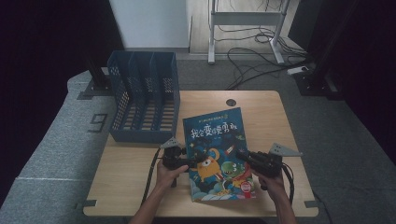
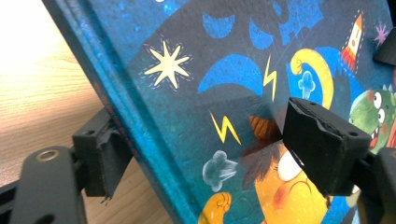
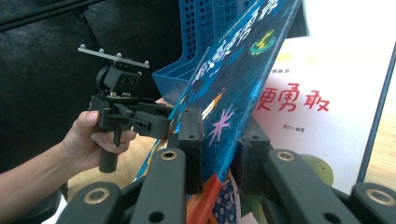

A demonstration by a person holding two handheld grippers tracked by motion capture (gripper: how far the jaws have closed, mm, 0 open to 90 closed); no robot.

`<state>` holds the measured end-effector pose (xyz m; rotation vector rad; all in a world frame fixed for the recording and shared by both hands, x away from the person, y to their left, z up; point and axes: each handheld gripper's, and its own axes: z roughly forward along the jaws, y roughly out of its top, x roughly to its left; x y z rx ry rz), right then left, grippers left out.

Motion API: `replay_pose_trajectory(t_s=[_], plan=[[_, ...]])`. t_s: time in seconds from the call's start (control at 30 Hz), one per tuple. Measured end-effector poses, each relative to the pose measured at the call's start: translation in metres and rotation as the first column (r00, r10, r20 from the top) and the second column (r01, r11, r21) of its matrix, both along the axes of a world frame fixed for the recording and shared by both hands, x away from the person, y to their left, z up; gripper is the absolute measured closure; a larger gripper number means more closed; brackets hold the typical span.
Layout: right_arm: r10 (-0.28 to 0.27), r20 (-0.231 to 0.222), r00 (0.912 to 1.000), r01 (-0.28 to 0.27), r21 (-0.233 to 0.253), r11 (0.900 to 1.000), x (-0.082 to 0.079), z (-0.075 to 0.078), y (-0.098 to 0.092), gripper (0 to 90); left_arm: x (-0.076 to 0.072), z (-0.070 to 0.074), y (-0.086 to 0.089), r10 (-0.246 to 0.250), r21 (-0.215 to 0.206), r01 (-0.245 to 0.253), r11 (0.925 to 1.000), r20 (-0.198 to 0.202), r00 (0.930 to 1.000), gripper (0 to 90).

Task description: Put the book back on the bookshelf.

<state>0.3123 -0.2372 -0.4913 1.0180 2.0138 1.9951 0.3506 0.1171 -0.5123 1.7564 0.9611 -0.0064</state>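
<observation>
A picture book (image 1: 215, 135) with a blue cover and cartoon monsters lies near the middle of the wooden table (image 1: 126, 172). My left gripper (image 1: 186, 163) is at its left, spine edge. In the left gripper view one jaw sits under the spine and the other rests on the cover (image 2: 224, 70), so the left gripper (image 2: 203, 133) is shut on the book. My right gripper (image 1: 243, 155) is at the book's right edge. Here the right gripper (image 3: 219, 135) is shut on the front cover (image 3: 233, 70), which stands lifted off the white title page (image 3: 322, 93). The left gripper (image 3: 159, 123) shows farther off in a hand.
A blue three-slot file rack (image 1: 142, 98) stands at the table's back left, just behind the book; the rack (image 3: 205, 42) rises behind the lifted cover. Cables and a desk frame lie on the floor beyond the table. Bare wood lies left of the book.
</observation>
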Motion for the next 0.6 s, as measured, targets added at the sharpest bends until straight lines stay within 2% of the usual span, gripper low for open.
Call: replay_pose_trajectory(t_s=[0.3,0.6], plan=[[-0.026,-0.03,0.9992,0.026,-0.017,1.0,0.005,-0.007,-0.005,69.2,-0.003,0.003,-0.001,0.025,0.004,-0.025,0.9997,0.028,0.9993,26.1],[-0.026,-0.045,0.9986,0.024,-0.037,0.999,0.007,-0.011,-0.009,65.4,-0.007,0.008,-0.001,0.05,-0.005,-0.05,0.9988,0.063,0.9968,33.9]])
